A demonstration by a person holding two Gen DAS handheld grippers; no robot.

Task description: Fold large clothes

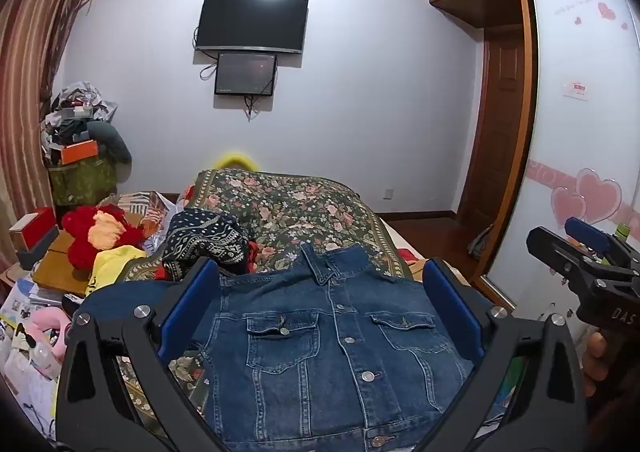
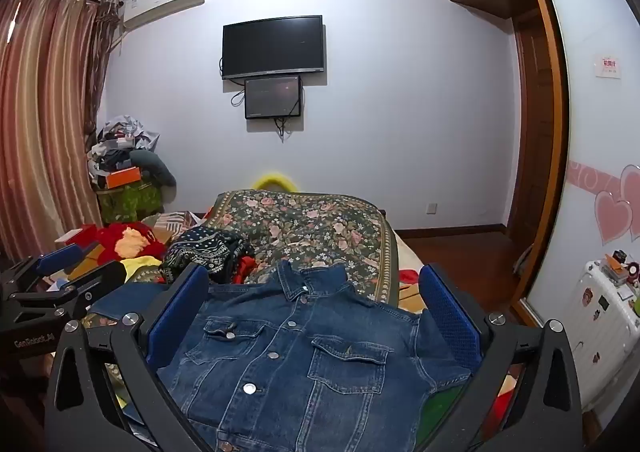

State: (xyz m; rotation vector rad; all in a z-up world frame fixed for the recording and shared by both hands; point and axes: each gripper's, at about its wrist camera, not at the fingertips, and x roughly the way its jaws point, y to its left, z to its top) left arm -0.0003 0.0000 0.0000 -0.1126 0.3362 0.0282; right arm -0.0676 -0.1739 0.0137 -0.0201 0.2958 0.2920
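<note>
A blue denim jacket [image 1: 340, 352] lies front up and buttoned on the bed, collar pointing away from me; the right wrist view shows the denim jacket [image 2: 312, 364] too. One sleeve spreads out to the left. My left gripper [image 1: 320, 272] hovers over the jacket's chest, open wide, blue pads either side and nothing between them. My right gripper [image 2: 313, 272] is likewise open above the jacket. Each gripper shows in the other's view: the right gripper [image 1: 560, 238] at the right edge, the left gripper [image 2: 80, 266] at the left edge.
A floral bedspread [image 1: 288, 204] covers the bed. A dark patterned garment [image 1: 204, 240] and red and yellow clothes [image 1: 100, 232] are heaped at the left. A wardrobe door [image 1: 580, 112] and a white suitcase [image 2: 600, 332] stand at the right.
</note>
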